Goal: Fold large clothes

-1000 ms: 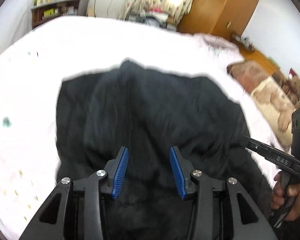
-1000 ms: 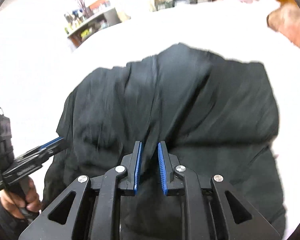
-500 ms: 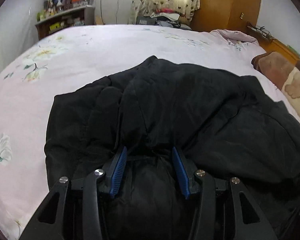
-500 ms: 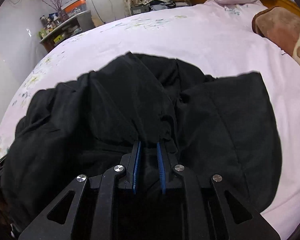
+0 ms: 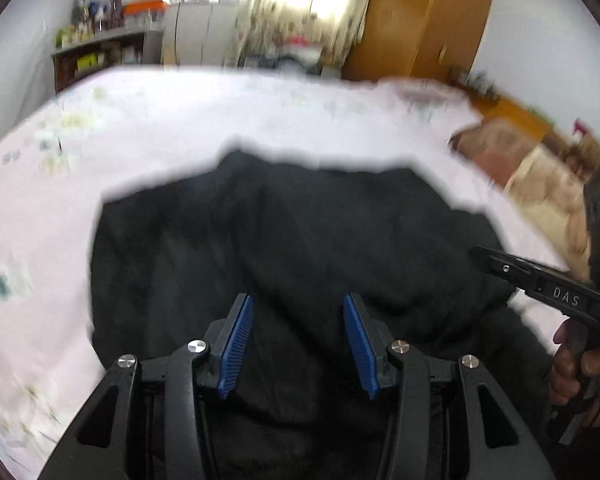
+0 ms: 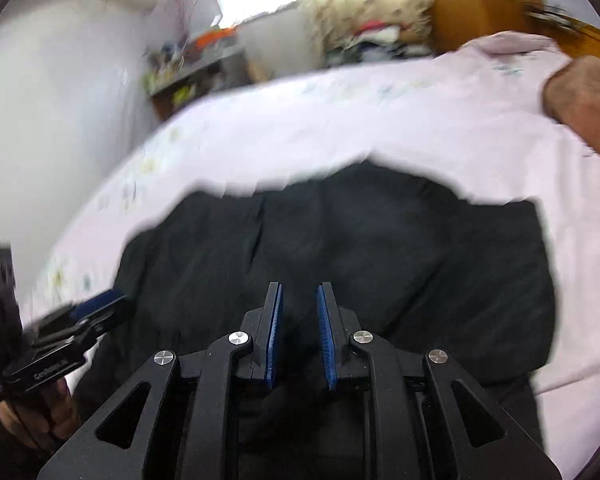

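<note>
Your black garment (image 5: 300, 248) lies bunched on the pink bed sheet (image 5: 180, 120), covering the near part of the bed, with its far edge well short of the brown pillow (image 5: 496, 148) at the sheet's right side.

Your left gripper (image 5: 298, 340) hangs over the near edge of the garment, its jaws held about half apart. Dark fabric fills the space between the blue pads (image 5: 236, 344), but the blur hides whether they press on it, so you cannot tell if anything is gripped.

Your right gripper (image 6: 300, 336) sits over the garment's near edge too. Its jaws are narrow and opening, with a fold of black cloth showing in the gap between the pads (image 6: 274, 336); whether the cloth is pinched is not clear.

From the left wrist view, your right hand (image 5: 576, 368) holds its handle beside the garment's right border. From the right wrist view, your left hand (image 6: 48, 412) grips its handle at the garment's left border.
</note>
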The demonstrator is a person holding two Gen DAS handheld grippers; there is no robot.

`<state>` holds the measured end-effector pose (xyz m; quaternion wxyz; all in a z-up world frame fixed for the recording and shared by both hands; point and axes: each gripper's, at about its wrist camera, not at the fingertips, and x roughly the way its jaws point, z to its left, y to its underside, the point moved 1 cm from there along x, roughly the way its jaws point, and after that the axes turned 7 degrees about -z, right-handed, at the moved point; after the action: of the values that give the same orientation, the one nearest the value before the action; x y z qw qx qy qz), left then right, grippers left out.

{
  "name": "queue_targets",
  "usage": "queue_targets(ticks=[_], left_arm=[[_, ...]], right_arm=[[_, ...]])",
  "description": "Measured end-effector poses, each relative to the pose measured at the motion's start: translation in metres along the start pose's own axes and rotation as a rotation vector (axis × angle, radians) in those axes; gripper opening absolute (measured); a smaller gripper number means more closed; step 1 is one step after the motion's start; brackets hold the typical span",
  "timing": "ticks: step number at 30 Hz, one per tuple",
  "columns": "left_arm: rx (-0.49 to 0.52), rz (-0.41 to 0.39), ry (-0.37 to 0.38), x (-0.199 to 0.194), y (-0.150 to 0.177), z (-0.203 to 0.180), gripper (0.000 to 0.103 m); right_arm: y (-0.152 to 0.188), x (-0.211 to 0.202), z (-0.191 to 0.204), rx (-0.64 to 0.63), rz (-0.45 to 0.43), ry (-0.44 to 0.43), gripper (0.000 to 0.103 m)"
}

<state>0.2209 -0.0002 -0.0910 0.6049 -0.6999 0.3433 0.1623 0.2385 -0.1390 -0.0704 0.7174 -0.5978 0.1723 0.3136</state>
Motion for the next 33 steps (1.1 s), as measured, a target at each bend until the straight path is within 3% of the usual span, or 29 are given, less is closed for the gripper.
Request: queue_targets(ticks=[3,10,14,18,23,29,33], left_arm=[[-0.006,0.034,-0.014,0.019,0.021,0.005,0.050],[0.014,0.029,-0.035,0.030,0.025,0.004,0.051],[0.005,0.048,-0.039,0.006,0.011,-0.004,0.050],[0.002,-0.023,0.006,-0.028,0.015,-0.012,0.049],[-0.003,0.078,-0.020,0.009,0.047,-0.002,0.049],[-0.022,0.084,-0.004,-0.013,0.030,-0.003,0.049],[-0.028,-0.038,-0.007,-0.035,-0.002,0.001,0.049]], right_arm=[[0.031,0.037,-0.004,-0.014,0.107,0.037,0.015],[0.047,0.059,-0.015,0.002,0.124,0.054,0.015],[0.040,0.041,-0.012,0.006,0.125,0.055,0.015],[0.036,0.000,0.002,0.006,0.046,0.016,0.017],[0.075,0.035,0.003,-0.048,0.171,0.042,0.015],[0.062,0.017,-0.001,-0.024,0.148,0.015,0.016],[0.027,-0.016,-0.013,-0.010,0.012,0.010,0.017]])
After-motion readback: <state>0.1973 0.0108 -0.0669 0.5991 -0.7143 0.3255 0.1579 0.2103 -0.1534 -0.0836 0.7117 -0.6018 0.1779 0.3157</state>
